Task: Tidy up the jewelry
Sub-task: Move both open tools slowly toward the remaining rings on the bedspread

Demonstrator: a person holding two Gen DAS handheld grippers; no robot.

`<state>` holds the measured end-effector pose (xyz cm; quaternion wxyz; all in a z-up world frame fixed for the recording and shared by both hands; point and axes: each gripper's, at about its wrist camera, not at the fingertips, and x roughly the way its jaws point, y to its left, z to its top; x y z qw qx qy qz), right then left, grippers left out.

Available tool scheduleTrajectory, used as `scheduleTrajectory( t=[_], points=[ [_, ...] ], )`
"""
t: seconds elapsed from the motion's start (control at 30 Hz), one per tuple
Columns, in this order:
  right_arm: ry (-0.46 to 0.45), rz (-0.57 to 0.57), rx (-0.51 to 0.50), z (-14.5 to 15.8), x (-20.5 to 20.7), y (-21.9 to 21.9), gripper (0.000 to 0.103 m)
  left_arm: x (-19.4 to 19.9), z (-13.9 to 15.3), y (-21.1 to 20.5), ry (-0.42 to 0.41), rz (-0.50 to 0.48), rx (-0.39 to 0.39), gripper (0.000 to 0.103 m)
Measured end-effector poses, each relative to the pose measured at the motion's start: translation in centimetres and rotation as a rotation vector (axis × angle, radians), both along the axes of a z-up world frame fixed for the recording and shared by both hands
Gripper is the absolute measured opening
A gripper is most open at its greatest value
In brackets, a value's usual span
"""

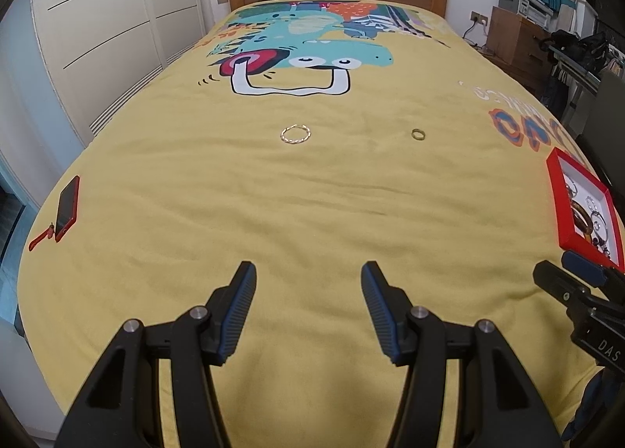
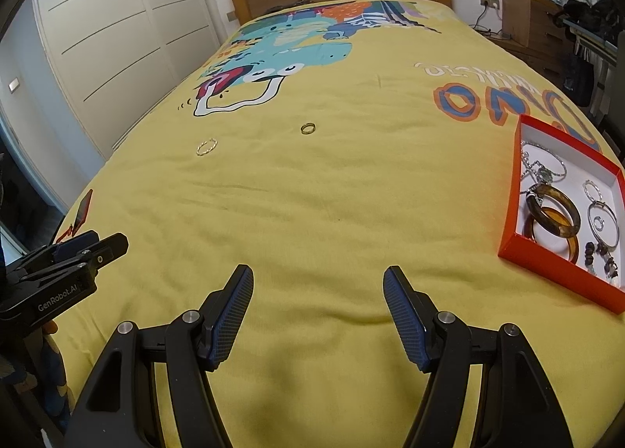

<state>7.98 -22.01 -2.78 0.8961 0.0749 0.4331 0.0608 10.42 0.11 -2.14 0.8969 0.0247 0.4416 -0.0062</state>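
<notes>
Both grippers sit low over the near end of the bed, jaws parted wide, nothing between the pads. Left gripper (image 1: 308,284) points up the bedspread toward the jewelry; right gripper (image 2: 318,287) does the same, a bit nearer the red box (image 2: 508,241).

Loose pieces left on the yellow bedspread (image 2: 312,213): a thin twisted bangle (image 1: 296,134) and a small gold ring (image 1: 418,134), well apart from each other, both far ahead of the fingertips. Neither is touched. Red box lies at the right edge of the bed, already holding amber bangles (image 2: 552,213), silver hoops and beads. Red phone (image 1: 67,207) at the left edge, not part of the job.

Handling guess: both pieces look very light, rigid metal, smooth and likely slippery. They lie flat on soft quilted fabric, so pads will probably sink in and could pinch cloth with them. Bangle: best taken across the wire at one point on the rim, one pad inside the loop, one outside. Ring: tiny, squeeze across its outer edges, gently, since it could flick away. Neither looks fragile, though the thin bangle might bend under a hard clamp.
</notes>
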Motion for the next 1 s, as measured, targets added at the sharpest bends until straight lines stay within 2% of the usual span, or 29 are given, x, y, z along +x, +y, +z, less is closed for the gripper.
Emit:
scheduleTrajectory(
  t=[0.6, 1.0],
  points=[
    [0.008, 0.04, -0.002, -0.3, 2.9, 1.3, 0.068, 3.1, -1.5, 0.7, 0.045, 0.005, -0.023, 0.054],
    [-0.008, 0.084, -0.017, -0.1, 6.8, 2.3, 0.068, 7.3, -1.8, 1.6, 0.035, 0.02, -0.026, 0.054]
  ],
)
